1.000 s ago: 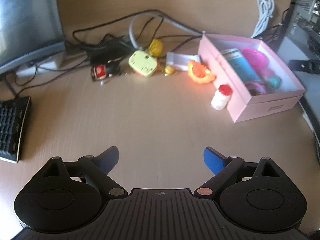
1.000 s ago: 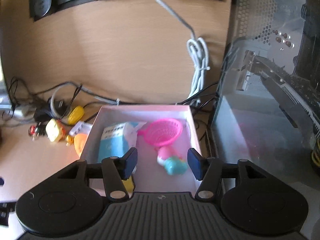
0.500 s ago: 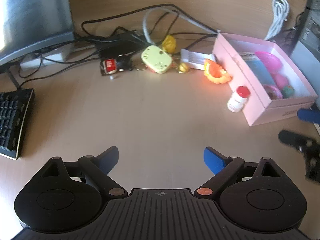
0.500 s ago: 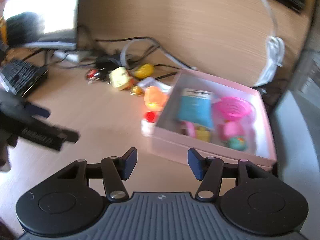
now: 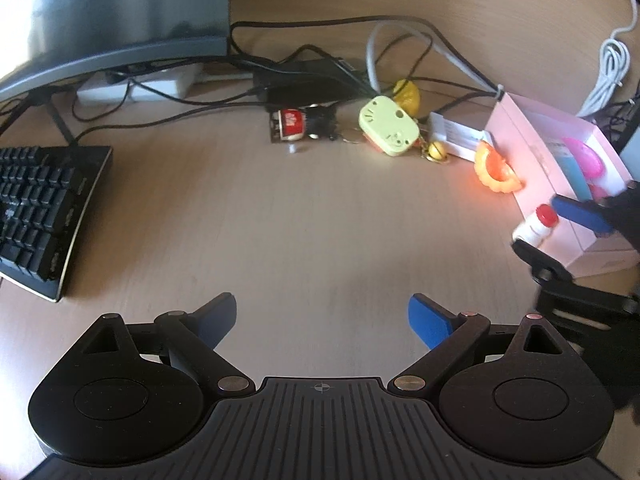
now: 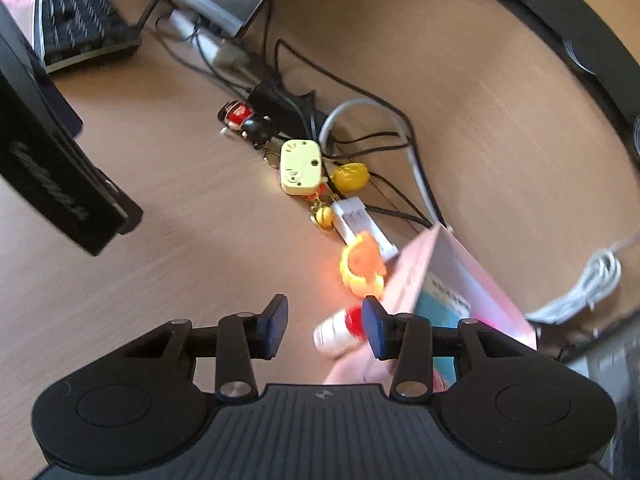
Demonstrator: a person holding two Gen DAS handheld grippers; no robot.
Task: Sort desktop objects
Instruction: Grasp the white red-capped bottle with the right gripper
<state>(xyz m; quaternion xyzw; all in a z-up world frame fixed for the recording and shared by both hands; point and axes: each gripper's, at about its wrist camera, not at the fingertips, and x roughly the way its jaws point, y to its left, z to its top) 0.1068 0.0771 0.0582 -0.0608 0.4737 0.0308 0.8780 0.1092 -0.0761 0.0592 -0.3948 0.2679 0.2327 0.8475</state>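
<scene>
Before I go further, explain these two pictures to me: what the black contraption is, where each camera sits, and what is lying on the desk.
There is no robot. A person holds a two-finger gripper in each hand, with a wide-angle camera on each looking along its fingers. One picture is from the left gripper, open over bare desk. The other is from the right gripper, open and empty, close to a small white bottle with a red cap beside a pink box. That box already holds some items. Loose on the desk are an orange toy, a green case, cables, a keyboard and a monitor. Nothing is held.
</scene>
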